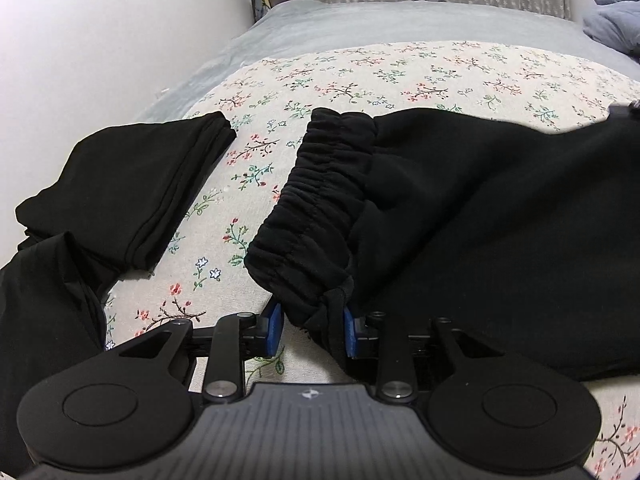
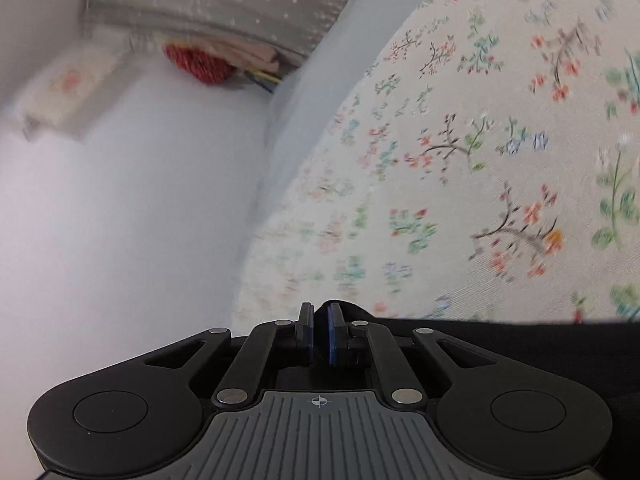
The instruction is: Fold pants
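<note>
right at the lens, the left tongs [image 1: 310, 330] clamp the near corner of the waistband [image 1: 316, 208] of the black pants [image 1: 500, 220], blue pads on either side of a bunched fold of cloth. from that corner the elastic band runs away from the left tongs, and the body of the pants stretches off to the right across the floral bed cover [image 1: 400, 76], so the long axis lies left to right with the waist end at the left hand. the right tongs [image 2: 319, 334] are drawn narrow with a sliver of black cloth between the pads, seemingly pinching the far end of the pants; that view is motion-blurred, so the grip is a judgement. a fold would likely carry one end over toward the other along that axis. left of the waistband, well apart, lies a folded black garment [image 1: 132, 196]; further back sits grey bedding [image 1: 360, 20].
</note>
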`<state>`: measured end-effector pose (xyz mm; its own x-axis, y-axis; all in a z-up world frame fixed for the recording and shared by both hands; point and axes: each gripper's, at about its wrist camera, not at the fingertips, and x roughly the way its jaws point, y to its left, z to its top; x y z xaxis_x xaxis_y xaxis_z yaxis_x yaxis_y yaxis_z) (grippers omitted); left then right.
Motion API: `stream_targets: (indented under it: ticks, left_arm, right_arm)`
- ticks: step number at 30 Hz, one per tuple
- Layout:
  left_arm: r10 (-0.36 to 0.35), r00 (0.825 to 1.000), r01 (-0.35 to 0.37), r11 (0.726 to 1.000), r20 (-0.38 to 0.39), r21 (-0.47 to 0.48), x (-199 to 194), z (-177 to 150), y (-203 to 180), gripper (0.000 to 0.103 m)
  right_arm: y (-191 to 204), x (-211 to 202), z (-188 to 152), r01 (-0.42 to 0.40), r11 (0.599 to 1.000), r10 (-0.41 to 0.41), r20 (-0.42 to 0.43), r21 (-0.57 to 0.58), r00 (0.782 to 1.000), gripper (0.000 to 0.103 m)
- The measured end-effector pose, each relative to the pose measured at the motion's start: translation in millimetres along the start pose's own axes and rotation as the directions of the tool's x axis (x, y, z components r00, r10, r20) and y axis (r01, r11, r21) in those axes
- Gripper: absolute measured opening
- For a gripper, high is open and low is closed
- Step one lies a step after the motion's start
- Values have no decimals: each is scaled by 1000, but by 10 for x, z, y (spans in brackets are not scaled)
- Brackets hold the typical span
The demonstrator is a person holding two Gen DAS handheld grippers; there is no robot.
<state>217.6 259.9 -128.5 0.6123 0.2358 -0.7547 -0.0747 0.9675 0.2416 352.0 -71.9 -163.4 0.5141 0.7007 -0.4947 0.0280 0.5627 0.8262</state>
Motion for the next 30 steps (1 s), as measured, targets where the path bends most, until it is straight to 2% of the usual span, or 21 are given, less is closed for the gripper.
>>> stream_targets:
  ticks: [4, 7, 9, 11, 12, 13, 15, 20, 22, 24, 27, 30]
  left_arm:
    - [-43, 999, 43, 999, -14, 1, -11, 37, 74, 48]
    - [-81, 996, 81, 997, -26, 0, -33, 85, 124, 51]
    - [-142, 989, 144, 983, 32, -118, -164, 188, 331, 55]
    - [-193, 966, 232, 942, 172, -244, -367, 279, 540, 57]
    - [-189, 954, 249, 930, 233, -268, -429, 317, 571, 58]
    - [-184, 947, 256, 928, 262, -272, -438, 358, 540, 59]
    - [-226, 952, 271, 936, 207, -223, -279, 474, 334, 63]
    - [-145, 976, 165, 979, 162, -119, 121, 616, -110, 65]
    - [-73, 996, 77, 995, 53, -66, 361, 563, -205, 65]
    - [-58, 997, 59, 998, 55, -5, 338, 513, -225, 65]
    - [-44, 998, 44, 999, 35, 0, 268, 478, -172, 63]
    - [-32, 999, 30, 999, 36, 36, 254, 444, -139, 64]
  right_arm:
    - [64, 190, 100, 63, 997, -65, -44, -51, 997, 7]
    - [145, 160, 86, 75, 991, -78, -29, -107, 996, 7]
    - [117, 118, 56, 47, 995, -49, -18, -86, 999, 7]
    - [43, 78, -8, 61, 995, -63, -19, -79, 998, 7]
    - [18, 64, -30, 68, 995, -70, -18, -78, 997, 7]
    - [9, 72, -42, 70, 995, -72, -15, -70, 997, 7]
    - [57, 76, -61, 63, 996, -64, -6, -67, 998, 7]
    - [224, -101, -31, 21, 998, -18, 52, -60, 998, 7]
    - [212, -154, 22, 23, 999, -19, 96, -40, 995, 6]
    - [133, -108, 80, 49, 999, -47, 111, -9, 993, 6]
    - [36, 74, 81, 112, 993, -109, 94, -27, 990, 6]
    - [-115, 170, 59, 138, 990, -137, 88, -1, 987, 5]
